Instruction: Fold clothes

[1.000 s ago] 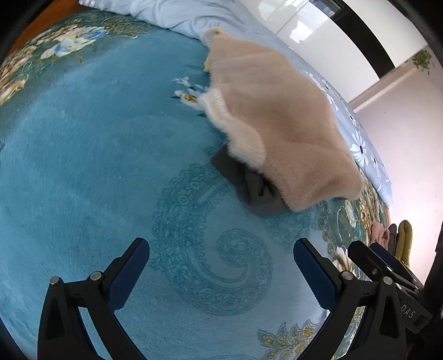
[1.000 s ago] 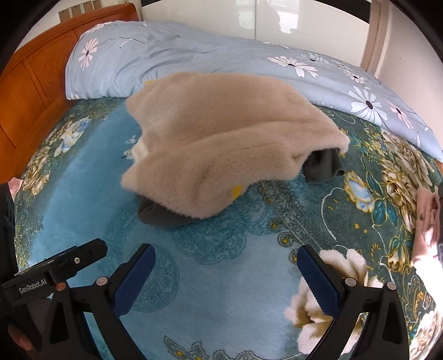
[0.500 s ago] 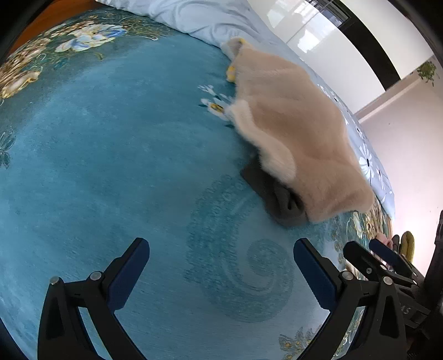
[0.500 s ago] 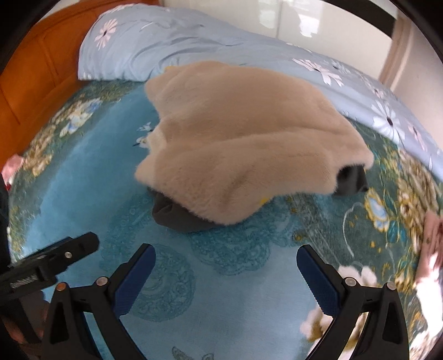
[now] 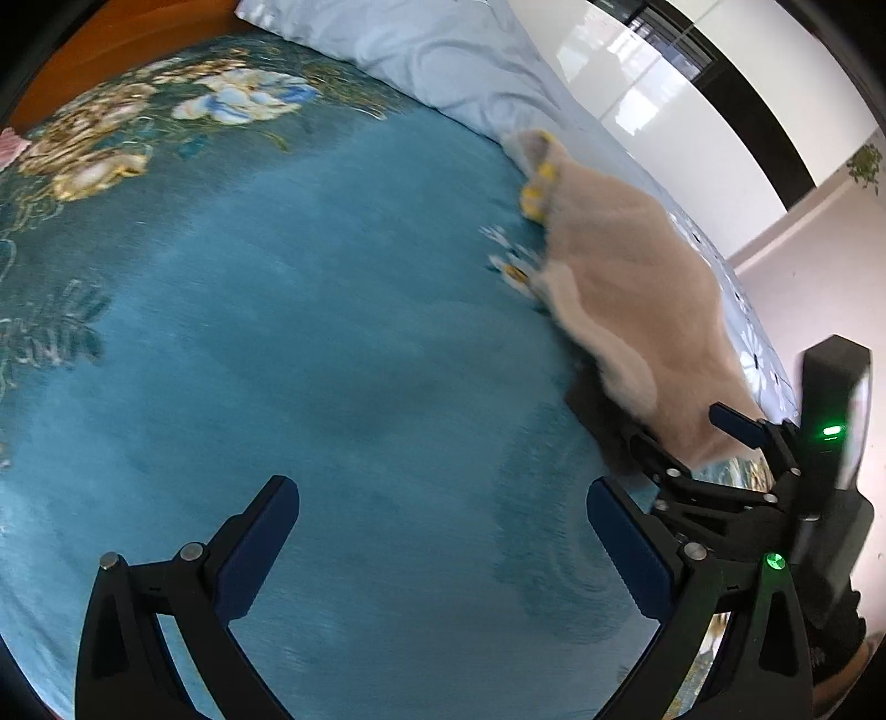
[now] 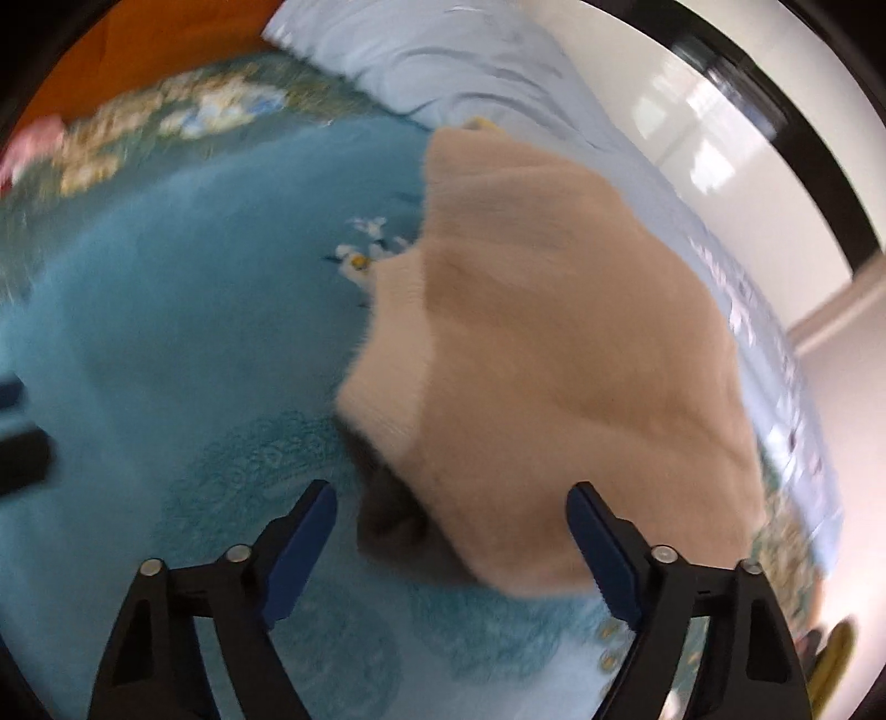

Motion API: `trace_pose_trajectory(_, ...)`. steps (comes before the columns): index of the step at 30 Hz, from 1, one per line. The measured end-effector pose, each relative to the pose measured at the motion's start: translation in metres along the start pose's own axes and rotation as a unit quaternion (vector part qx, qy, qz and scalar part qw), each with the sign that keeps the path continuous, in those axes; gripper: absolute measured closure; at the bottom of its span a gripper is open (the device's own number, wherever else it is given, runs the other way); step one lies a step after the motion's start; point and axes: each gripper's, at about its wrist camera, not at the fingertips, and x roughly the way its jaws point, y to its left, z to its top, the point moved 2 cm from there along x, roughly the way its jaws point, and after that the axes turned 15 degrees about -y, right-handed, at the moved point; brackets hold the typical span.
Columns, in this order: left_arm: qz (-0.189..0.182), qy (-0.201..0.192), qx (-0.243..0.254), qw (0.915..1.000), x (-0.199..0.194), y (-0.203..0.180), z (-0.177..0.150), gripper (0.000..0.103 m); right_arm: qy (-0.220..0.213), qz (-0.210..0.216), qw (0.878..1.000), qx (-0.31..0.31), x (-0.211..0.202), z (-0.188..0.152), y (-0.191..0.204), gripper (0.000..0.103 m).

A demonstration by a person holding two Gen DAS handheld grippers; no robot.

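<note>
- On the far left of the bed, a floral border of gold and pale blue blooms [image 5: 221,105] along the edge of the teal blanket [image 5: 310,354], orange-brown wooden headboard [image 5: 116,39] behind it
- Low over the plain teal middle, left gripper [image 5: 443,548] spread wide, blue pads [image 5: 257,545] well apart, nothing between them
- Toward the centre-right, beige fluffy sweater [image 6: 554,343] lying crumpled on the blanket, pale cuff [image 6: 382,410] pointing down toward the camera, small yellow details [image 5: 540,185] at its far end
- Under the sweater's near edge, dark grey garment [image 6: 398,526] poking out onto the blanket
- Just before that grey edge, right gripper [image 6: 451,548] held open, the garments ahead of the fingers [image 6: 302,548], not gripped; also visible at the right rim of the left wrist view [image 5: 681,432]
- Behind the sweater, light blue flowered duvet [image 5: 443,61] running back and to the right
- Far right, white wall [image 5: 720,138] with a dark frame, everything blurred in the right wrist view
</note>
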Motion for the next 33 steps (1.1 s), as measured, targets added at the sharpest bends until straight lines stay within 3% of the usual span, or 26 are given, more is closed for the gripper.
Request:
trace_pose_trajectory(4,0.003,0.001,-0.016,0.9999,0.000,0.012,-0.003,0.000,0.025,-0.028,0.997,-0.069,0.025,-0.003,0.015,0.021)
trace_pose_trajectory(6,0.000,0.003,-0.019,0.9998,-0.003,0.016,-0.005,0.000,0.018,-0.038,0.996,-0.073,0.026,-0.001,0.013,0.029)
trace_pose_trajectory(13,-0.009,0.008,-0.036,0.9993,-0.004,0.026,-0.007,0.000,-0.069,-0.096,0.993,0.010,-0.007,0.029,-0.035,0.036)
trace_pose_trajectory(18,-0.012,0.008,-0.029,0.9995,-0.004,0.028,-0.011,0.000,-0.069,-0.056,0.987,0.133,-0.013,0.024,-0.061,0.036)
trace_pose_trajectory(22,-0.011,0.008,-0.035,0.9993,-0.006,0.034,-0.013,0.000,-0.070,-0.038,0.980,0.185,-0.015,0.021,-0.074,0.036)
trace_pose_trajectory(29,-0.027,0.009,-0.039,0.9989,-0.004,0.031,-0.014,0.000,-0.080,-0.030,0.975,0.203,-0.033,0.015,-0.078,0.036)
trace_pose_trajectory(31,-0.031,0.010,-0.036,0.9988,-0.004,0.029,-0.015,0.000,-0.088,-0.058,0.979,0.174,-0.038,0.020,-0.076,0.036)
trace_pose_trajectory(33,-0.033,0.012,-0.035,0.9988,-0.004,0.027,-0.016,0.000,-0.070,-0.077,0.981,0.166,-0.030,0.022,-0.080,0.036)
